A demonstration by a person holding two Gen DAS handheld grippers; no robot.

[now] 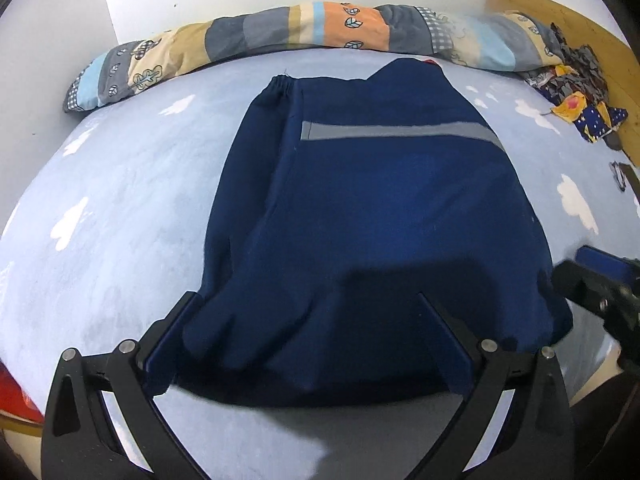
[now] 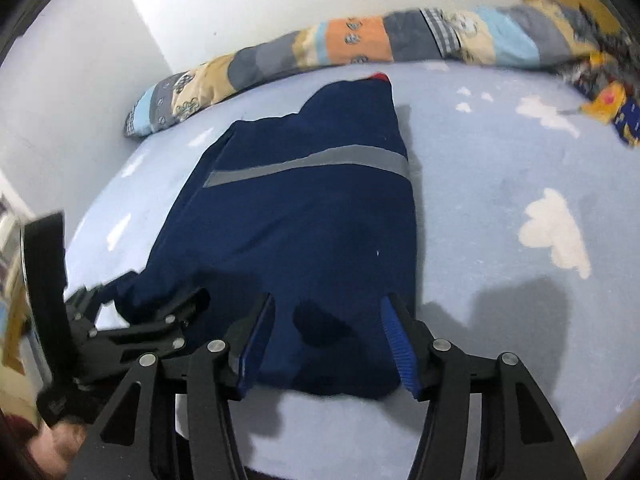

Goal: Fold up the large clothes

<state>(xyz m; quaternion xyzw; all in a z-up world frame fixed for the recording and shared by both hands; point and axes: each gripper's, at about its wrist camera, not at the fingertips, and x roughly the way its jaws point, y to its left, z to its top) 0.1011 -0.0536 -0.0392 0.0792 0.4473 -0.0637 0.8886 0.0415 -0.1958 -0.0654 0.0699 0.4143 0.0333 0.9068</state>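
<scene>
A navy blue garment (image 1: 360, 216) with a grey stripe (image 1: 400, 131) lies folded flat on the light blue bed sheet (image 1: 132, 200). My left gripper (image 1: 308, 304) is open, its fingers spread wide over the garment's near edge. My right gripper (image 2: 328, 304) is open too, straddling the garment's (image 2: 304, 216) near right corner. The right gripper's body shows at the right edge of the left wrist view (image 1: 600, 284). The left gripper shows at the lower left of the right wrist view (image 2: 160, 320).
A rolled patchwork quilt (image 1: 280, 32) lies along the wall at the far side of the bed. A pile of patterned cloth (image 1: 576, 88) sits far right by a wooden headboard (image 1: 560, 12). White cloud prints (image 2: 556, 228) dot the sheet.
</scene>
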